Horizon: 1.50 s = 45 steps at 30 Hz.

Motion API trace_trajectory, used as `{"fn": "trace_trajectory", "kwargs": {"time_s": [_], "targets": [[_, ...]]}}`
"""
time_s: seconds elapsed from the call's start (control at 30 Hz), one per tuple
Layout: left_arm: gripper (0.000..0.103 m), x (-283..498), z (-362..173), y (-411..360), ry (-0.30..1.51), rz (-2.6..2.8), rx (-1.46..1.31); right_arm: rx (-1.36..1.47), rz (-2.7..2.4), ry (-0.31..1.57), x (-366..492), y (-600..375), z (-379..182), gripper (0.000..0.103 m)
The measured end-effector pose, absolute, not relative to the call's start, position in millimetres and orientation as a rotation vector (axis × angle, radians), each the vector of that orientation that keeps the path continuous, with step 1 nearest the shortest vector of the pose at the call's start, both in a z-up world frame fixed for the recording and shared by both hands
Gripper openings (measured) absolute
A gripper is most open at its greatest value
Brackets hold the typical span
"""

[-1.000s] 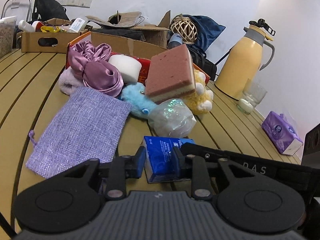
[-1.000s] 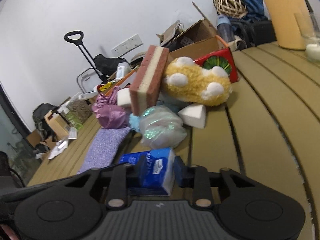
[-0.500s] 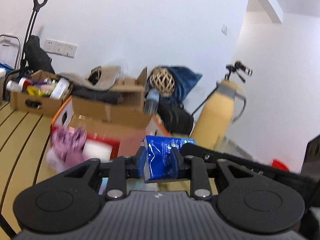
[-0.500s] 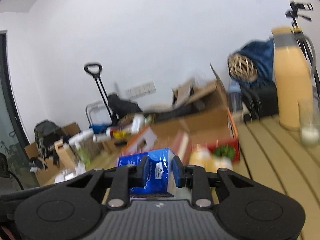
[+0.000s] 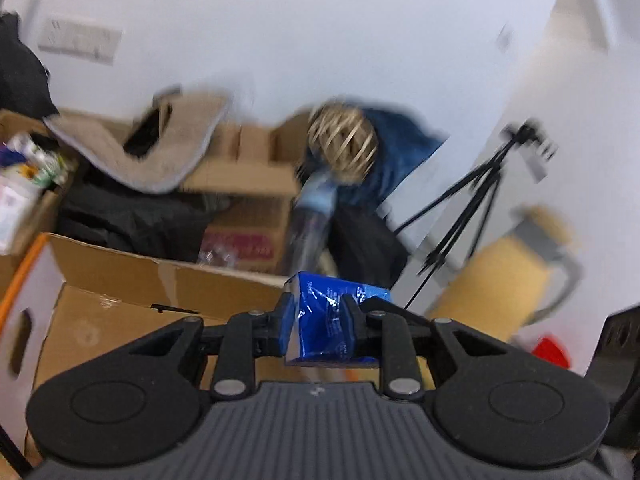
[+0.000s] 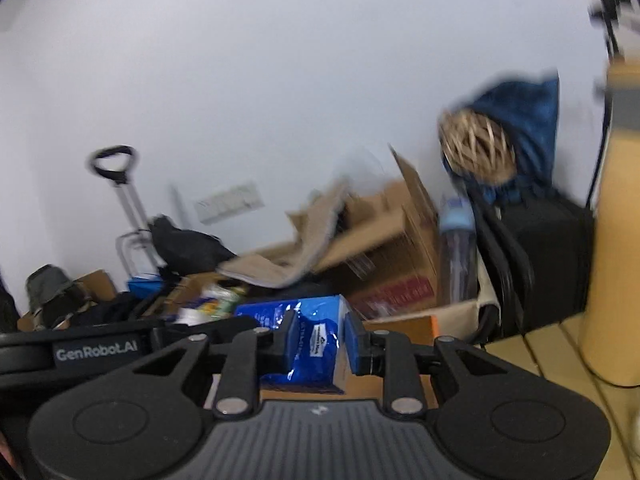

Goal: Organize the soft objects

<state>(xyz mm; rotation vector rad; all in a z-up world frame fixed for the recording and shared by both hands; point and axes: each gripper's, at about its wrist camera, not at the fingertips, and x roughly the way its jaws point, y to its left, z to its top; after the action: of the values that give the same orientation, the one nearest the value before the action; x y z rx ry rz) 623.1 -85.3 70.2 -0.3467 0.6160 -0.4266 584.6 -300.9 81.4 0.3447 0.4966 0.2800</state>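
You grip a blue tissue pack (image 5: 326, 320) with both tools at once: your left gripper (image 5: 318, 322) and your right gripper (image 6: 318, 340) each clench an end of it. The pack hangs in the air above an open cardboard box (image 5: 132, 280), in front of a yellow thermos jug (image 5: 504, 280) and a wicker ball (image 5: 344, 148), both blurred.

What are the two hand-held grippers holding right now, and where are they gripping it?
Both pinch one blue tissue pack: the left hand-held gripper at one end, the right hand-held gripper at the opposite end.
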Motion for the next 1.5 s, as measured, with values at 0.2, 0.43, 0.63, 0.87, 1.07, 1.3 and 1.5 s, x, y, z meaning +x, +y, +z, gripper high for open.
{"fn": "trace_trajectory", "kwargs": {"time_s": [0.2,0.43,0.63,0.87,1.07,1.3,1.5], "targets": [[0.022,704.3,10.3,-102.2,0.788,-0.373,-0.356,0.359,0.213,0.654,678.8,-303.6,12.1,0.024],[0.025,716.6,-0.2,-101.9,0.811,-0.351,-0.329,0.221,0.109,0.716,702.9,-287.5,-7.9,0.027],[0.044,661.8,58.2,-77.4,0.697,-0.341,-0.203,0.167,0.126,0.676,677.4,-286.1,19.8,0.033],[0.073,556.7,110.3,-22.8,0.587,-0.254,-0.020,0.060,0.170,0.625,594.3,-293.3,83.4,0.057],[0.084,452.9,143.6,12.9,0.453,-0.197,0.049,0.003,0.189,0.539,491.3,-293.9,129.8,0.072],[0.098,369.2,170.3,45.3,0.263,-0.209,-0.145,0.051,0.203,0.383,362.9,-278.1,134.3,0.074],[0.103,265.2,184.4,77.2,0.104,-0.221,-0.231,0.027,0.296,0.361,254.3,-258.6,110.2,0.084]]}}
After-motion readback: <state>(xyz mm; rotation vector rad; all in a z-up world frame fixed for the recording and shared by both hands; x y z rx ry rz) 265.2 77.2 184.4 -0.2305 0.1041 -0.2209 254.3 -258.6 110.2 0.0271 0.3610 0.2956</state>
